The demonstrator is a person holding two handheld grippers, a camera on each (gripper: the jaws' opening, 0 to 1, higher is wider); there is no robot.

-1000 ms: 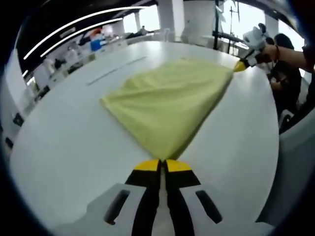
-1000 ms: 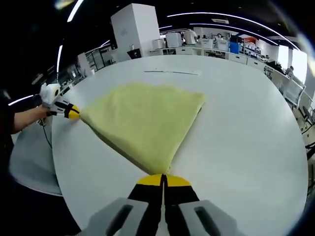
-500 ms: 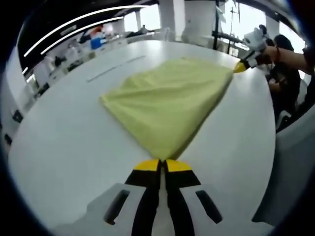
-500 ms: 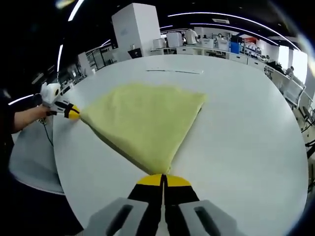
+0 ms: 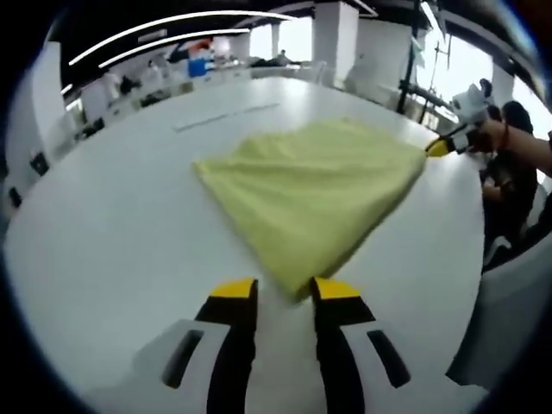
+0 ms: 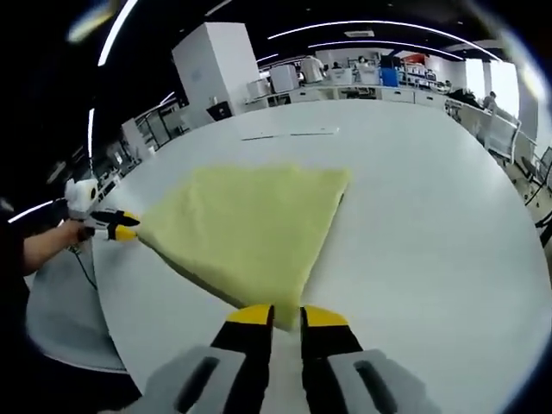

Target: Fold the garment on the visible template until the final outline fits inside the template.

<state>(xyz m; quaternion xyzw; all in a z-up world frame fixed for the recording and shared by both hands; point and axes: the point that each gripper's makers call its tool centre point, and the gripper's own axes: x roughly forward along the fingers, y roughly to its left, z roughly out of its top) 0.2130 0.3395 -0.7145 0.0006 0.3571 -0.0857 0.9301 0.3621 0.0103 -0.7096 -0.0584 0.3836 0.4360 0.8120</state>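
On the white bench [image 5: 112, 233]: yellow garment [image 5: 315, 194] folded and spread flat, both tongs parted at its corners.

Lay as a rough triangle, one corner reaching toward the left tongs [image 5: 285, 289], tip just between the yellow-tipped jaws but not gripped. Opposite corner pointed at the right tongs [image 6: 282, 316], jaws likewise apart, cloth edge just ahead of them. Seen beyond the garment in the right gripper view: left tongs [image 6: 121, 229] in a hand [image 6: 65, 241], jaws slightly spread beside the cloth. Thin dark template line [image 6: 289, 134] marked on the bench past the garment's far edge.
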